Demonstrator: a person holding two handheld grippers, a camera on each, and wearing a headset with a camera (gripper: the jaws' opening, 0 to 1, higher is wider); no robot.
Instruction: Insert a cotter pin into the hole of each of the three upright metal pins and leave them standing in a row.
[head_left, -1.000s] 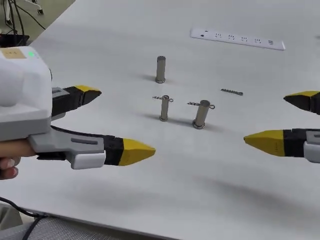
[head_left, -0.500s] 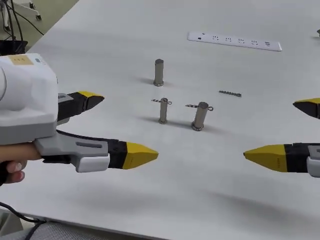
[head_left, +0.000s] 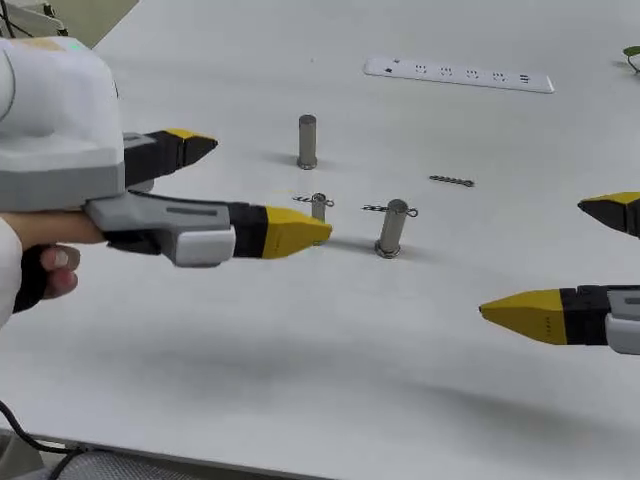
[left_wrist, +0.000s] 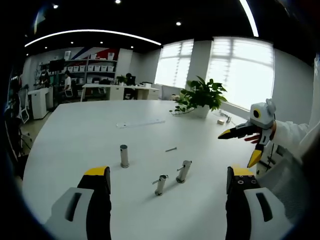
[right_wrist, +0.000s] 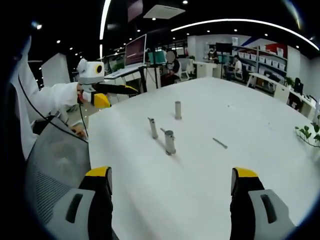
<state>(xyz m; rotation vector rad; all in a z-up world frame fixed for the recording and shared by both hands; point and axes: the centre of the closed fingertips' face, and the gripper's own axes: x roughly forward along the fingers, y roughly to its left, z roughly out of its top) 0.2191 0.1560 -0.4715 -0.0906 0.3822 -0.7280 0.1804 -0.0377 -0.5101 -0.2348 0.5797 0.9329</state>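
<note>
Your left gripper, jaws wide and empty, has swung in toward the posts. In the head view its lower tip now crosses the pinned post just in front of the bare post. Your right gripper is wide and empty, well right of the bare post. The loose cotter pin lies to the right of the bare post, unclaimed, so one insertion is outstanding.
</note>
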